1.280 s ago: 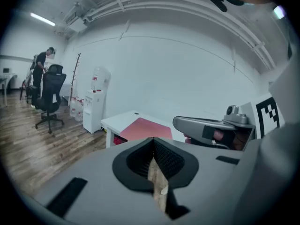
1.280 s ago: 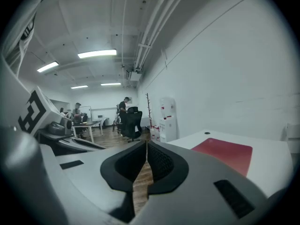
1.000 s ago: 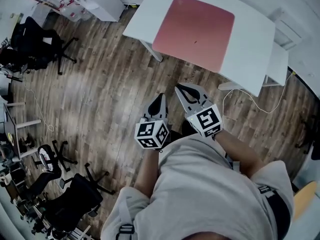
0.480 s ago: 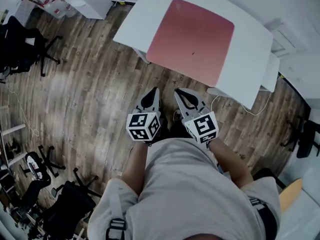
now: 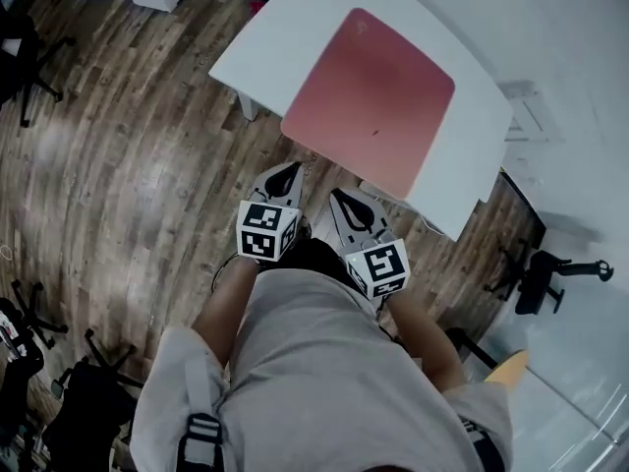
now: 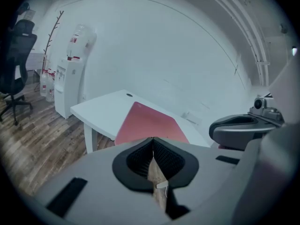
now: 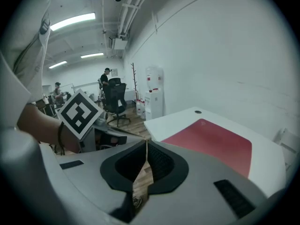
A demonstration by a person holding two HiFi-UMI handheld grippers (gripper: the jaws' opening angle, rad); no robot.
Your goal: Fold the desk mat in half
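A red desk mat (image 5: 370, 102) lies flat and unfolded on a white desk (image 5: 260, 37); the left gripper view shows the mat (image 6: 149, 123) ahead, and the right gripper view shows the mat (image 7: 211, 141) too. My left gripper (image 5: 279, 178) hangs shut over the wood floor, short of the desk's near edge, with nothing between its jaws. Beside it my right gripper (image 5: 344, 207) is also shut and empty, equally short of the desk. In their own views the left gripper (image 6: 153, 139) and right gripper (image 7: 146, 142) show jaw tips meeting.
Wood plank floor (image 5: 118, 155) surrounds the desk. Office chairs (image 5: 79, 401) stand at the lower left and another chair (image 5: 541, 273) at the right. A water dispenser (image 6: 70, 78) and coat stand (image 6: 49, 46) sit by the wall. People (image 7: 107, 78) stand far off.
The desk and mat have drawn closer and shifted in the head view as the person walks toward them. Both grippers stay shut and held low in front of the body.
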